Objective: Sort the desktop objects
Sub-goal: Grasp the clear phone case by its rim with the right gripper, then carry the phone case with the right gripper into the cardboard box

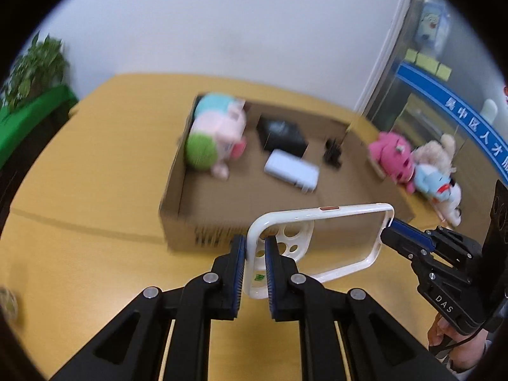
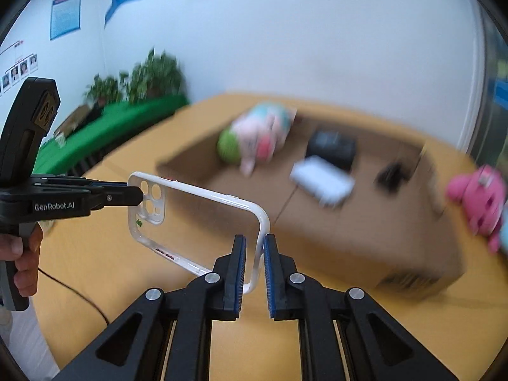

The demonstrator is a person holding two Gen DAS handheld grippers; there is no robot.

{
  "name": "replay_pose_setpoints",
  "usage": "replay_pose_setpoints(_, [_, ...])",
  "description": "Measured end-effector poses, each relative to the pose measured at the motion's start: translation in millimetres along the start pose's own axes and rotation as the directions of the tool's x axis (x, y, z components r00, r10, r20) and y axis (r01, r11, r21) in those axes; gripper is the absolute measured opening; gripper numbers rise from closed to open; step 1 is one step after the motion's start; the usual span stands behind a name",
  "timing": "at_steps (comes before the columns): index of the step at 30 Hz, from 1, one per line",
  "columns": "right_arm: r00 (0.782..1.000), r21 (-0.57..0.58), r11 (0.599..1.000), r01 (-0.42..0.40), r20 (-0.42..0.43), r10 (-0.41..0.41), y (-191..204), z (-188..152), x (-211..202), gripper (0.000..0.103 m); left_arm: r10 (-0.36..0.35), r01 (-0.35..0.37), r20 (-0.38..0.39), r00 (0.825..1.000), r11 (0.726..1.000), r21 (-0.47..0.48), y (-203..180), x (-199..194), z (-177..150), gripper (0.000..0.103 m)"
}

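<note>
The phone case (image 1: 320, 241), clear with a white rim, hangs in the air above the yellow surface (image 1: 95, 190), just on the near side of the open cardboard box (image 1: 254, 197). Bare surface lies to the left of the box and beneath the case; the box's near wall stands close behind the case. The far edge of the surface meets a white wall (image 1: 222, 25).

Inside the box sit a pastel plush toy (image 1: 219, 133) at the far left, a black box (image 1: 281, 135) and a white box (image 1: 292, 170) mid-floor, and a small dark item (image 1: 333, 152) to the right, too blurred to name. A pink plush (image 1: 393, 155) with other soft toys lies outside the box's right wall.

The left wrist view alone shows a glass partition with a blue band (image 1: 451, 101) at far right. The right wrist view alone shows wall posters (image 2: 65, 16), several plants on a green-covered ledge (image 2: 127, 120), and a hand (image 2: 23, 254) on the other tool's grip.

The left tool (image 1: 255, 250) is clamped on the case's rim at the camera-cutout end. The right tool (image 2: 255, 250) is clamped on the rim at the opposite short end. Each tool's blue pads press the white rim from both sides, so the case is stretched between the two.
</note>
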State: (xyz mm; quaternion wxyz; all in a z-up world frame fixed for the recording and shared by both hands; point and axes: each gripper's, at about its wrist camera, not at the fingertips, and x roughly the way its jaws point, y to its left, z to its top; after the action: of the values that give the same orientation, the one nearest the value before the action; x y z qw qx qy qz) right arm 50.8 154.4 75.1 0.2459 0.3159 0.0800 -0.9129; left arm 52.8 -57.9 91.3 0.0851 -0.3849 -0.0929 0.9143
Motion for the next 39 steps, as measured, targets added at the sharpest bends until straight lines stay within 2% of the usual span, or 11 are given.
replay_pose_setpoints(5, [0.997,-0.027,0.998,0.049,0.068,-0.047,-22,45,-2,0.011,-0.017,0.013,0.060,0.998,0.998,0.056,-12,16,55,0.011])
replay_pose_setpoints(10, [0.996,-0.001,0.998,0.055,0.066,-0.055,-46,74,28,0.011,-0.019,0.017,0.026,0.999,0.998,0.060,-2,52,83,0.011])
replay_pose_setpoints(16, [0.999,0.075,0.997,-0.003,-0.046,0.006,-63,70,96,0.011,0.018,-0.018,-0.089,0.996,1.000,0.002,29,105,80,0.011])
replay_pose_setpoints(23, [0.990,0.110,0.994,-0.023,-0.139,0.038,-59,52,142,0.011,0.086,-0.086,-0.169,0.982,0.996,0.010,41,131,71,0.011])
replay_pose_setpoints(27, [0.978,0.121,0.992,-0.031,-0.201,0.055,-57,47,159,0.011,0.168,-0.155,-0.219,0.961,0.985,0.078,36,141,68,0.011])
replay_pose_setpoints(33, [0.948,0.151,0.987,-0.046,-0.304,0.090,-55,37,184,0.013,0.276,-0.239,-0.320,0.907,0.959,0.150,35,166,63,0.012])
replay_pose_setpoints(34, [0.945,0.155,0.987,-0.046,-0.314,0.093,-53,36,185,0.013,0.307,-0.264,-0.328,0.893,0.950,0.168,35,170,62,0.012])
replay_pose_setpoints(36, [0.937,0.163,0.985,-0.059,-0.332,0.111,-51,33,191,0.013,0.348,-0.296,-0.325,0.879,0.934,0.200,33,172,60,0.013])
replay_pose_setpoints(39, [0.930,0.153,0.987,-0.052,-0.352,0.104,-45,30,198,0.014,0.370,-0.311,-0.313,0.875,0.924,0.223,31,174,59,0.017])
